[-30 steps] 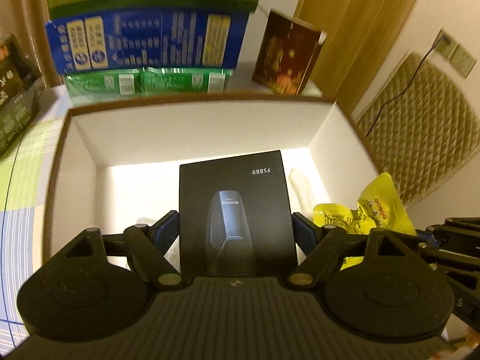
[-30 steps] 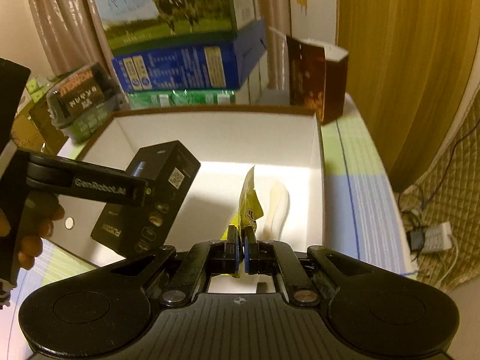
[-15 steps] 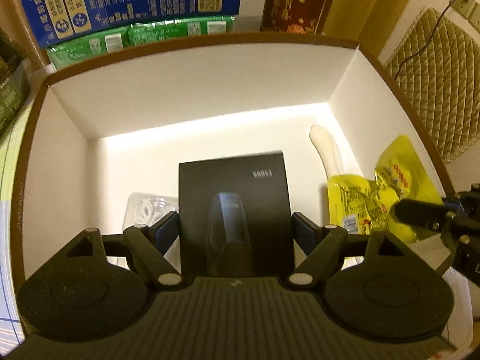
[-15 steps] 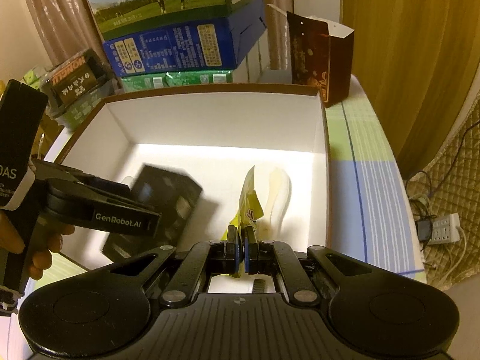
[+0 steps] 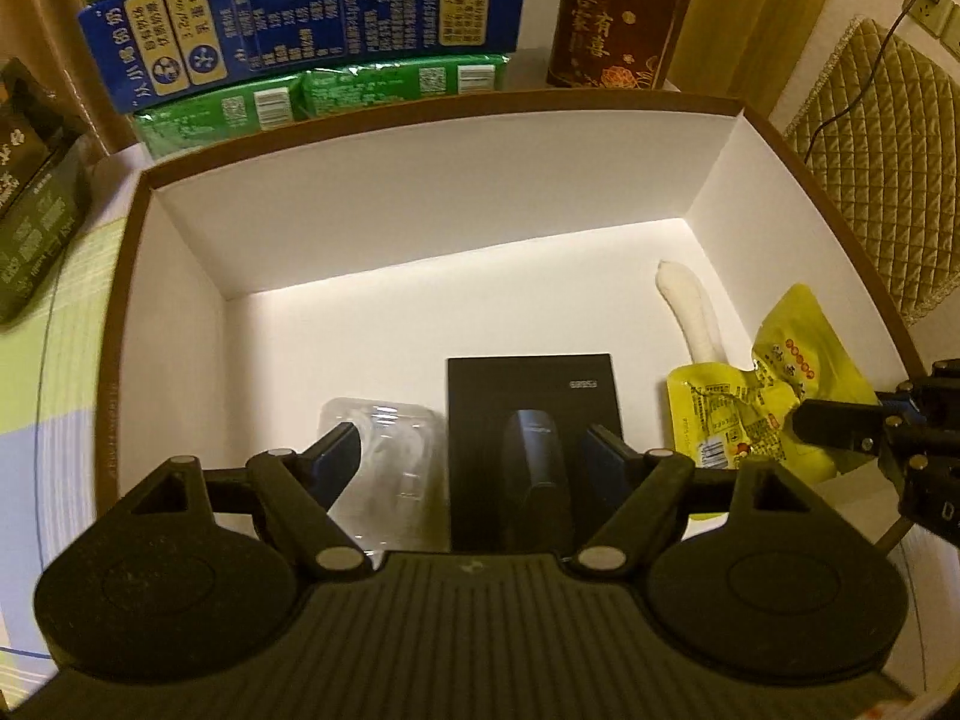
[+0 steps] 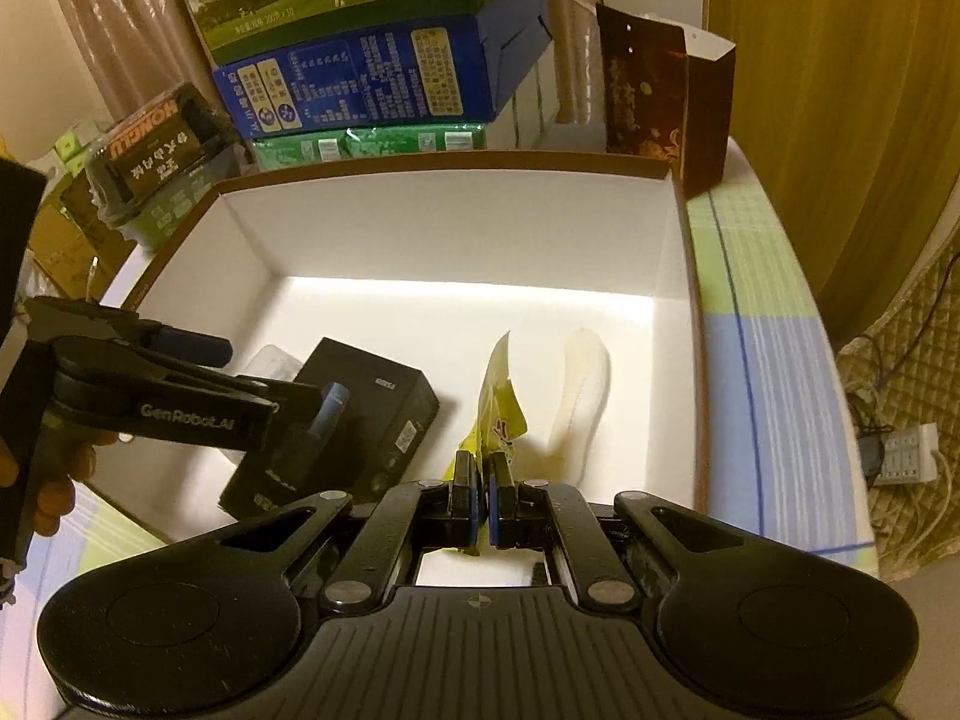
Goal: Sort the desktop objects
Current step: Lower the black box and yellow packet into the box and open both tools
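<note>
A black product box (image 5: 534, 420) lies on the floor of the white cardboard box (image 5: 420, 228), leaning on a clear plastic pack (image 5: 390, 450). My left gripper (image 5: 474, 450) hovers over it, open; its left finger (image 5: 339, 450) stands clear of the box's edge. In the right wrist view the same black box (image 6: 372, 420) rests below the left gripper (image 6: 267, 372). My right gripper (image 6: 483, 498) is shut on a yellow snack packet (image 6: 498, 408), held upright just inside the white box (image 6: 450, 228). From the left wrist the packet (image 5: 750, 402) and right gripper (image 5: 840, 420) show at right.
A long white item (image 6: 582, 396) lies by the white box's right wall. Behind the box stand stacked cartons (image 6: 372, 84), green packs (image 6: 372, 144) and a brown gift bag (image 6: 660, 102). A dark package (image 6: 156, 144) sits at left. A hand (image 6: 54, 480) holds the left gripper.
The black box has left the left gripper's grip and now lies on the white box's floor. Both grippers have come lower and closer to the white box. The right one still pinches the yellow packet.
</note>
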